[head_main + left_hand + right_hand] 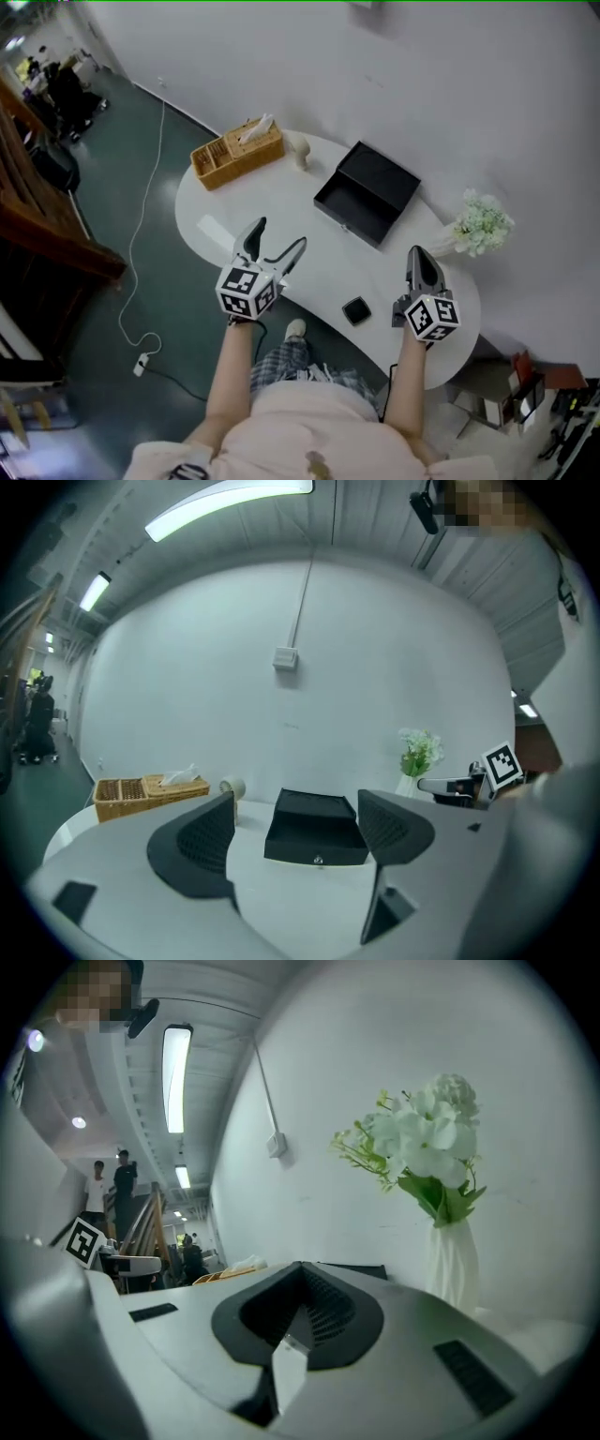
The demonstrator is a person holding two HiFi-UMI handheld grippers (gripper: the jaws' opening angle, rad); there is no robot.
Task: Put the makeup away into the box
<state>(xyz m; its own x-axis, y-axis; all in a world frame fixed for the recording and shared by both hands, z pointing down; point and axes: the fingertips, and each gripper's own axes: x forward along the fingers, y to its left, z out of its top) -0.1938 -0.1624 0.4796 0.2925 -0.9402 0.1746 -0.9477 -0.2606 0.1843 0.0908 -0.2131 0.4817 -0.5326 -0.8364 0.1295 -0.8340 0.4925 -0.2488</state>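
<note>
Head view: a white rounded table (234, 202) carries an open black rectangular box (367, 192) near its far side. A small black square makeup compact (356, 310) lies on the table near the front edge, well apart from the box. It sits between the 2 tools, closer to the right gripper (417, 253), whose jaws are pressed together. The left gripper (281, 232) hovers over the table with its jaws spread. A woven wicker basket with a tissue (237, 152) stands at the far left, and white flowers in a white vase (478, 225) at the far right.

Left gripper view: the left gripper (295, 803) has its 2 jaws wide apart with nothing between them. The black box (314, 829) shows beyond the gap, and the basket (150, 794) to the left.

Right gripper view: the right gripper (300, 1283) has its jaws closed on each other, holding nothing. The flowers (427, 1143) stand just beyond, to the right.
</note>
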